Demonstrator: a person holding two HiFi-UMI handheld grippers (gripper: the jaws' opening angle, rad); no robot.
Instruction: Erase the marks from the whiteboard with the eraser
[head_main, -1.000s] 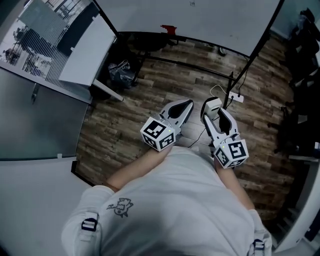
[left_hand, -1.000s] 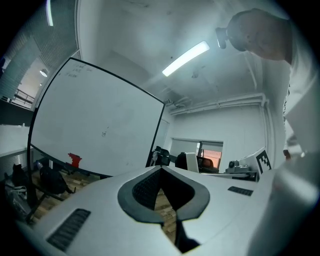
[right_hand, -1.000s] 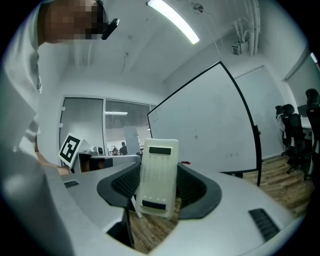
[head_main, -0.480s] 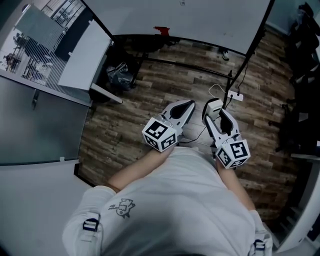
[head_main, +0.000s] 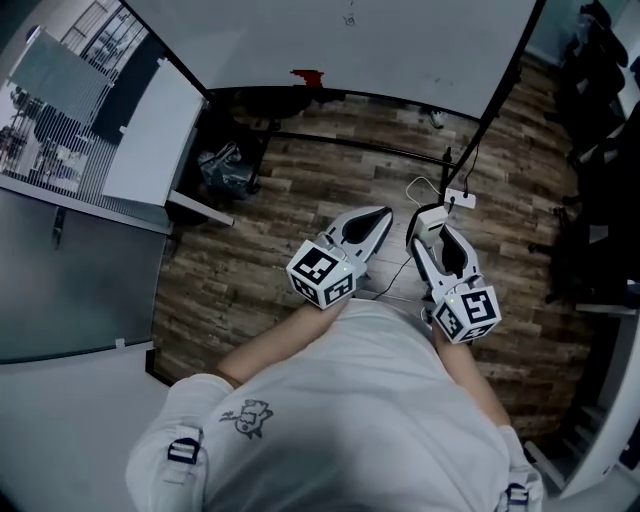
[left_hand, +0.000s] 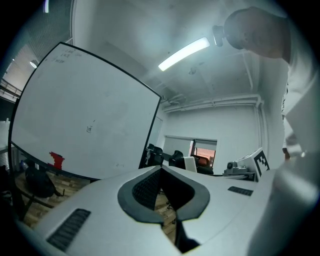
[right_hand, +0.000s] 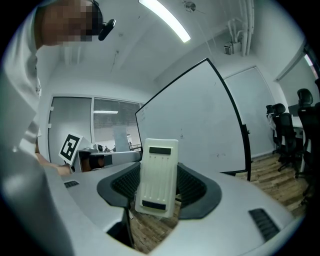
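1. Head view: the person stands on the wood floor (head_main: 300, 200) facing the whiteboard (head_main: 400, 40), with both grippers held low and close to the body, side by side. This view alone shows the two together and the gap of floor between them and the board's stand.
2. Left gripper view: the left gripper (left_hand: 161, 170) has its jaws brought together at the tips. Nothing sits between them, and only floor shows through the hollow behind the pads.
3. Right gripper view: the right gripper (right_hand: 159, 190) is clamped on the eraser (right_hand: 157, 176), a pale ribbed block. The eraser stands nearly upright between the pads, leans slightly, and reaches past the jaw tips.
4. In the head view the eraser (head_main: 428, 213) shows only as a pale end at the tip of the right gripper (head_main: 430, 218), so the grip cannot be judged there.
5. Count: two grippers, one eraser, one whiteboard, one red object (head_main: 307, 77) on the board's bottom ledge.
6. Small faint marks (left_hand: 90, 129) on the board are clearest in the left gripper view.
7. The eraser is well apart from the board and not touching it. The left gripper (head_main: 378, 214) is just beside it.
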